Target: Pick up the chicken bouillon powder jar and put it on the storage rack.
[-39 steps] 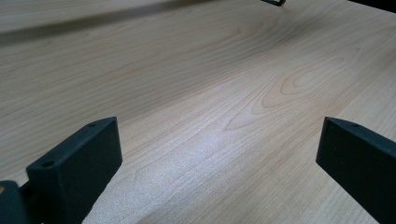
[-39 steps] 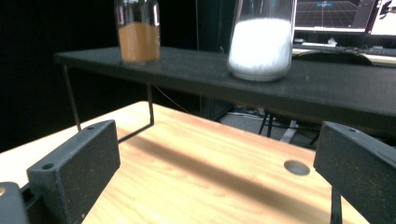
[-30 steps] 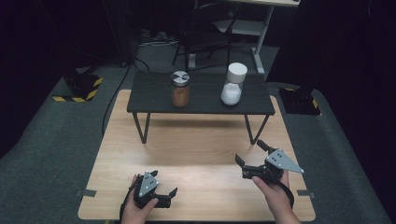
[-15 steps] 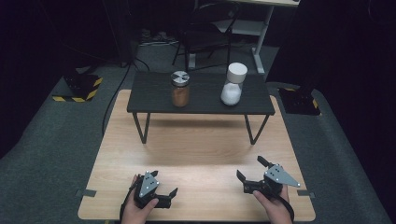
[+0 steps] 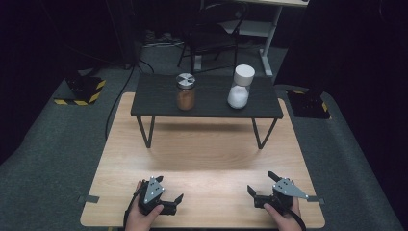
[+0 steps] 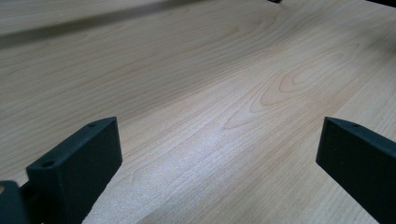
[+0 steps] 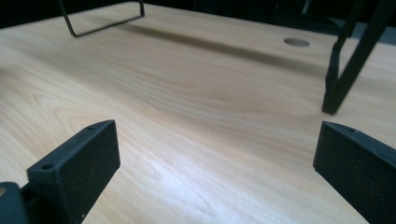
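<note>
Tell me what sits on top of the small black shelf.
On the small black shelf stand two jars: a silver-lidded jar holding brown contents, and a white-capped jar with white powder at its bottom. Both stand upright and apart. The shelf hides the wooden table directly under it.

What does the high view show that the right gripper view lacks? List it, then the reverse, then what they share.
High view alone: the brown-filled jar, the white-capped jar, the black shelf top and the left gripper. Right gripper view alone: a round hole in the wooden table. Both: the table, the shelf's legs and the open right gripper.
</note>
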Demonstrator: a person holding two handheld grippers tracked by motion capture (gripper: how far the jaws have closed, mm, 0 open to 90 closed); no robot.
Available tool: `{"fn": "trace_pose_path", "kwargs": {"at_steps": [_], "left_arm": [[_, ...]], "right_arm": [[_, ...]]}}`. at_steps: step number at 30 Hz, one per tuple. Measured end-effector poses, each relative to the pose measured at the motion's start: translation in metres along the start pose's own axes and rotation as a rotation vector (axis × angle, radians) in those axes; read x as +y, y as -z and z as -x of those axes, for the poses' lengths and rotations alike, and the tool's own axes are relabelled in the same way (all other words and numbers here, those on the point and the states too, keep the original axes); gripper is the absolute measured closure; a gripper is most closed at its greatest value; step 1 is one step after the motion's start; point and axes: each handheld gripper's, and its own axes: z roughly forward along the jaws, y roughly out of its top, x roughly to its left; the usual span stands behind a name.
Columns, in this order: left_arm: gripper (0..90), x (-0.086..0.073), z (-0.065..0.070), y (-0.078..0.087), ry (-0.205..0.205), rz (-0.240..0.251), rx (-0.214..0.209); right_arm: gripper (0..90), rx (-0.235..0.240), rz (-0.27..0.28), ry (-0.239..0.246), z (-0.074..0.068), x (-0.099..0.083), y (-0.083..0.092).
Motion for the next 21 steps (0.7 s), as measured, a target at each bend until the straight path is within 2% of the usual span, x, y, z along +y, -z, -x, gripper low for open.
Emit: {"fn": "trace_pose_path", "kwargs": {"at_steps": [5,14,21], "left_arm": [[0.5,0.000,0.000,0.000,0.001,0.002,-0.002],[0.4,0.001,0.001,0.000,-0.005,-0.001,0.003],[0.4,0.001,0.003,0.000,-0.017,-0.007,0.010]], "right_arm": [[0.1,0.006,-0.038,-0.015,0.005,-0.005,0.003],[0.1,0.013,-0.089,0.022,0.008,-0.002,0.003],[0.2,0.033,-0.121,0.029,0.011,0.003,0.001]]}}
